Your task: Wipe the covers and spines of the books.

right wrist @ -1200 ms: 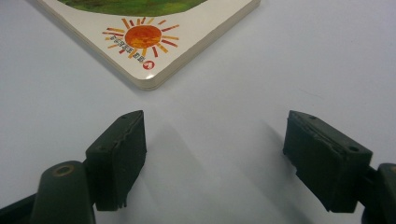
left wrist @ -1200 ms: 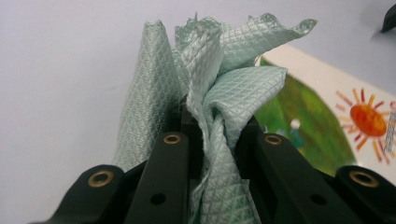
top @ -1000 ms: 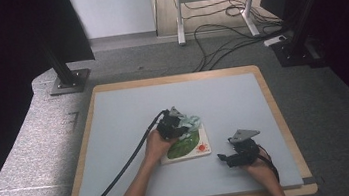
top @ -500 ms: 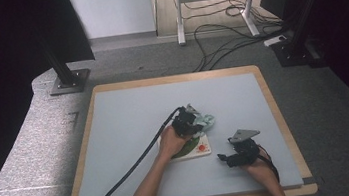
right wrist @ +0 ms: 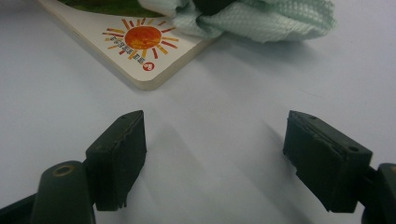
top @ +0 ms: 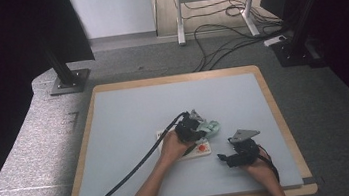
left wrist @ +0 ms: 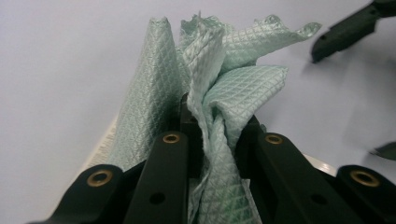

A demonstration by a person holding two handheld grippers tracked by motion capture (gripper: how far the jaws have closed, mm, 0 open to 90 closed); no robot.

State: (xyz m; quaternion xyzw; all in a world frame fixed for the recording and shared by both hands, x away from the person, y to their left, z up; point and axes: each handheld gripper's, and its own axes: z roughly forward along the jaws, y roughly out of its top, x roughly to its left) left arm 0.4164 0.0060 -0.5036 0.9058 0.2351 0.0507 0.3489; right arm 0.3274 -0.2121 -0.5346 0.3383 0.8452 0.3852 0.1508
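Observation:
A crumpled pale green cloth point(left wrist: 219, 93) with a diamond weave is pinched in my left gripper point(left wrist: 212, 126), whose jaws are shut on it. In the high view that left gripper point(top: 194, 128) holds the cloth point(top: 210, 125) over the far right end of a small picture board point(top: 201, 149). The board point(right wrist: 140, 42) is white-edged with an orange sun print and lies flat on the table. My right gripper point(right wrist: 215, 154) rests open just off the board's corner, nothing between its jaws. It sits at the front right in the high view, right gripper point(top: 226, 158).
The grey table top point(top: 129, 118) has a wooden rim. A black cable point(top: 136, 168) trails from the left gripper toward the front left edge. Beyond the table are stand feet point(top: 67, 82) and floor cables point(top: 226, 46).
My left gripper has slid to the right across the board with the cloth in it. The right gripper has kept still.

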